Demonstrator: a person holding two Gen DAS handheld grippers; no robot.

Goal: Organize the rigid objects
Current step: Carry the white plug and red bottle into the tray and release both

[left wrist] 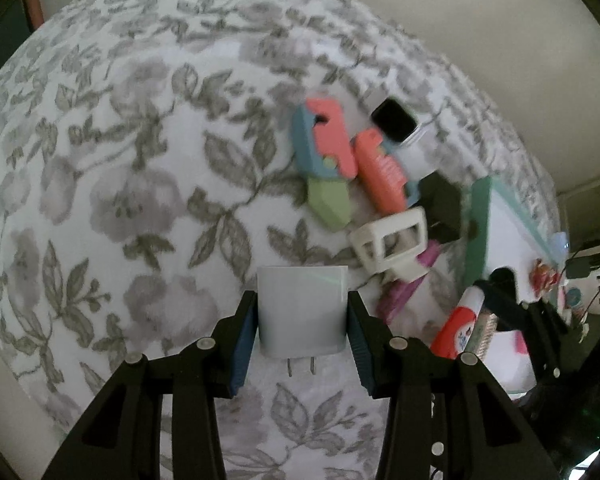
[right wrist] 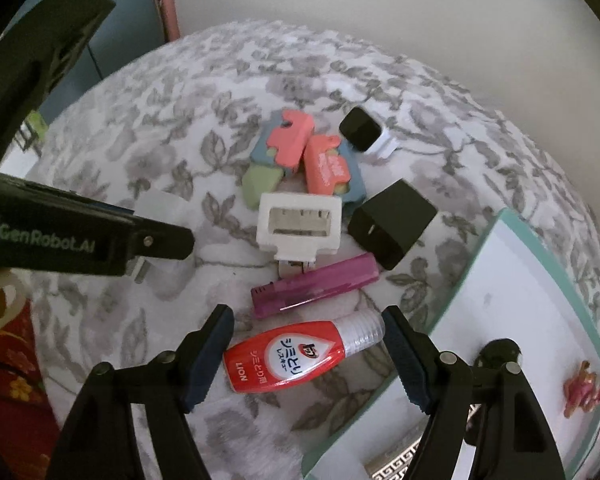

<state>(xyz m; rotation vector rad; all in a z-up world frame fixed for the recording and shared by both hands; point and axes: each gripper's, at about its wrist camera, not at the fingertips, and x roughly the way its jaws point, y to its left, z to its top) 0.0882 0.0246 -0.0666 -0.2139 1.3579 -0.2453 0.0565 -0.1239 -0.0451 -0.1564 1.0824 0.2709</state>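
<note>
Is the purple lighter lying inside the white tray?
No, the purple lighter lies on the floral cloth, outside the white tray.

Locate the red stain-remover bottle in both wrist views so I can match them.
Left wrist: red bottle at lower right, partly hidden behind the right tongs.
Right wrist: red bottle at bottom centre, lying between the right tongs.
Shared landmark: white hair clip, beyond the bottle in both views.
</note>
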